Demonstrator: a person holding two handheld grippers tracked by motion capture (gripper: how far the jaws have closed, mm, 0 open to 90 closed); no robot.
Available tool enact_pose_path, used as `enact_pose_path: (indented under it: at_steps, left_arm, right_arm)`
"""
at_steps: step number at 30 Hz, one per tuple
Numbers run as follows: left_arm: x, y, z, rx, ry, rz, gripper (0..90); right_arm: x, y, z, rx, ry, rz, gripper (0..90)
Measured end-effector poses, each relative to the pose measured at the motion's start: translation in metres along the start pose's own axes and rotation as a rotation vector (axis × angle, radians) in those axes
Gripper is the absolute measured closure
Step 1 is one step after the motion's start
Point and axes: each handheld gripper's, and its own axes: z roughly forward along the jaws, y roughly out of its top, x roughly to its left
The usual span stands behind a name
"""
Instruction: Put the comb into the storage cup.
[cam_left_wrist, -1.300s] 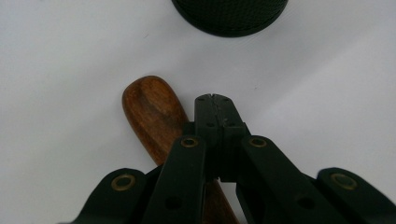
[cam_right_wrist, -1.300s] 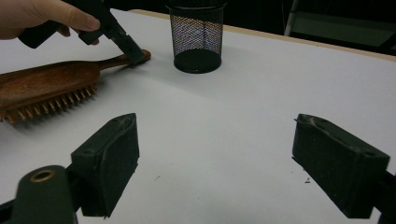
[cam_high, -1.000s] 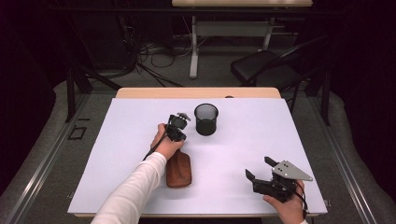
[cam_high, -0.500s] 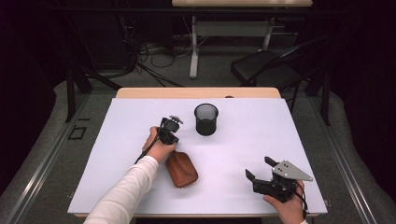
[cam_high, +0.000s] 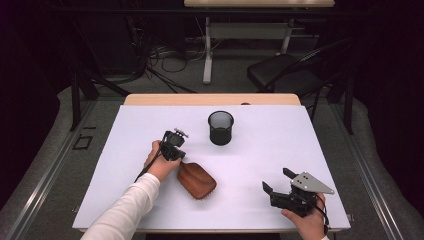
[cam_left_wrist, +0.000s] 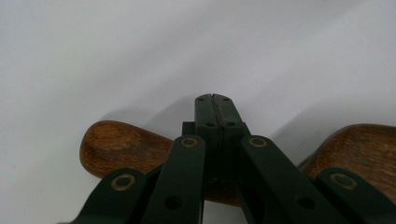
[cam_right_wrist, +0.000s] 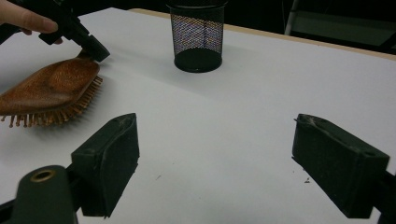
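**Left hand-held gripper clenched at the brush handle, right one spread and empty**

Your left hand-held gripper (cam_high: 175, 150) has its jaws pressed fully together; in the left gripper view the two pads meet with no gap. The wooden brush (cam_high: 197, 180) lies on the table (cam_high: 300, 135) right under and behind that gripper's tips. In the right gripper view the closed tip sits at the brush's handle end, touching it or just above it; whether the handle is pinched I cannot tell. In the left gripper view, brown wood shows on both sides below the closed jaws. The brush rests bristles down, its wooden back up, its head pointing away from your left gripper toward your right one.

Your right hand-held gripper (cam_high: 280, 187) is released: its jaws stand wide apart with only bare table between them, touching nothing. It sits well apart from the brush.

The mesh cup (cam_high: 220, 127) stands upright beyond both grippers, nearer your left one, apart from the brush.
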Motion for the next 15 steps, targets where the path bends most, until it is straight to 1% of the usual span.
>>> enact_pose_path:
  at_steps: [3,4,5,6,8,11,15]
  left_arm:
    - [0.002,-0.006,-0.004,-0.006,-0.016,0.001,90.0]
    - [0.002,-0.008,-0.006,-0.004,-0.017,0.011,90.0]
    - [0.001,-0.010,-0.007,-0.008,-0.019,0.011,90.0]
    - [0.001,-0.012,-0.009,-0.006,-0.021,0.017,90.0]
    - [0.001,-0.017,-0.011,-0.008,-0.019,0.029,90.0]
    - [0.002,-0.023,-0.013,-0.005,-0.028,0.028,90.0]
    - [0.003,-0.030,-0.016,-0.007,-0.029,0.032,90.0]
  right_arm:
    - [0.000,0.000,0.000,0.000,-0.001,0.000,14.4]
    - [0.000,0.000,0.000,-0.002,-0.002,-0.005,14.4]
    - [-0.001,0.000,-0.001,-0.003,-0.004,-0.005,14.4]
    - [0.000,0.000,0.000,0.000,-0.003,0.002,14.4]
    - [-0.001,0.000,0.000,0.004,-0.004,0.000,14.4]
    - [0.000,0.000,0.000,0.004,-0.001,-0.003,14.4]
    - [0.000,0.000,0.001,0.003,0.000,-0.005,14.4]
